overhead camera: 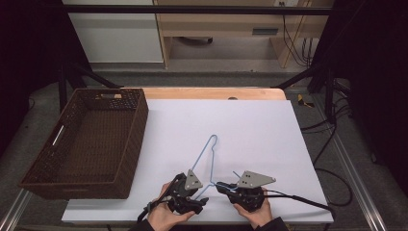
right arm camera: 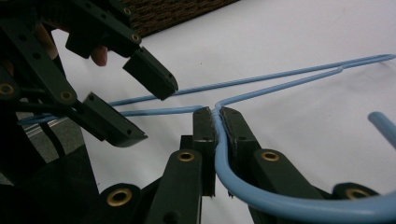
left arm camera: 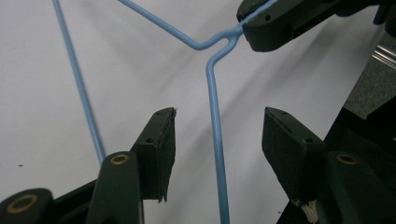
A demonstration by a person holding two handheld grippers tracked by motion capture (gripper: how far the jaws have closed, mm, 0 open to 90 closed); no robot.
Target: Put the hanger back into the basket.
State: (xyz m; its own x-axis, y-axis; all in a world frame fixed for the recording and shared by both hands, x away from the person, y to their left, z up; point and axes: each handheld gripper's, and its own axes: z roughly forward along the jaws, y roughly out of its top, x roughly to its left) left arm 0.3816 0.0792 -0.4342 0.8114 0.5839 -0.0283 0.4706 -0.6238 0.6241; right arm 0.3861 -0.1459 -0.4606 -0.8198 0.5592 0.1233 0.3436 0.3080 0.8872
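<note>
Blue wire hanger (overhead camera: 208,161) lies on the white worktop (overhead camera: 250,130), near its front edge at about six o'clock, with its long bent end reaching up toward twelve o'clock and its lower wires running down between the two hands. In the high view the left tongs (overhead camera: 195,190) sit at about seven o'clock of the hanger and the right tongs (overhead camera: 222,185) at about five o'clock, each held in a hand (overhead camera: 166,216) coming in from the bottom edge; the other hand (overhead camera: 255,211) grips its tool just to the right.

From the right gripper view, the right tongs (right arm camera: 215,119) are pinched tight on the hanger (right arm camera: 280,84), the blue wire squeezed between the two black pads and curling back toward the camera. From the left gripper view, the left tongs (left arm camera: 217,135) stand half apart, and a straight run of the hanger (left arm camera: 215,121) passes up the gap between them without touching either pad (left arm camera: 163,149). The right tongs (left arm camera: 280,23) show there at one o'clock, clamped on the bend of the wire.

A brown woven basket (overhead camera: 38,180) stands at nine o'clock, well apart from the hanger.
</note>
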